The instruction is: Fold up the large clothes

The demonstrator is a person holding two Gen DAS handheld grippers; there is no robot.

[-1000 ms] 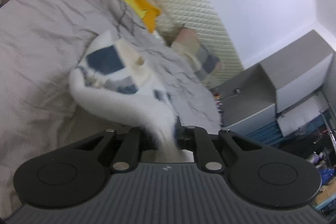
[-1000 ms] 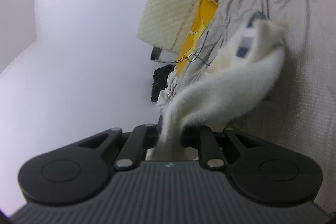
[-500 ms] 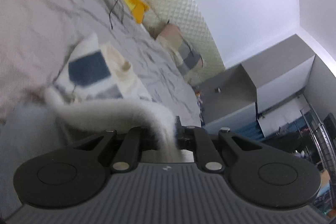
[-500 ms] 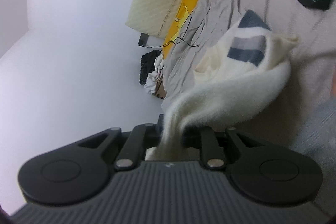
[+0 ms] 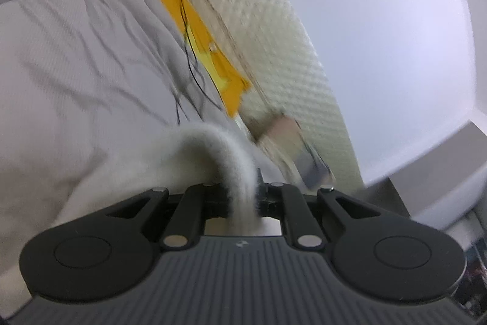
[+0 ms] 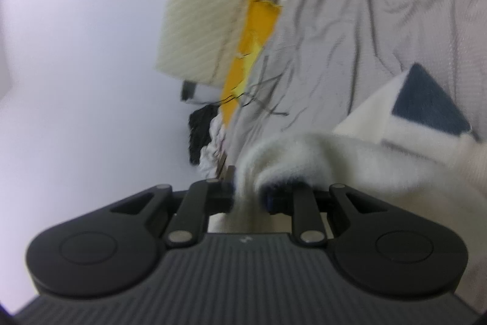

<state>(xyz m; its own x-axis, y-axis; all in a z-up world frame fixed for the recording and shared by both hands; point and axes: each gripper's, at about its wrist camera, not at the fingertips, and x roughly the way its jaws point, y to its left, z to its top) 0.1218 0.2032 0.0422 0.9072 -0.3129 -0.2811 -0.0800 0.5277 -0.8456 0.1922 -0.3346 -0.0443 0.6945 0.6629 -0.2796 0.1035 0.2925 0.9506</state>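
Both wrist views show jaws pinching the white sweater, the right's just easing.

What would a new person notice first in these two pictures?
Most striking is the fluffy white garment, with a dark blue patch, drawn up off the grey bedsheet into both grippers. The left gripper is shut on it, while the right gripper has just been opening around it. A bright yellow cloth lies at the bed's far edge.
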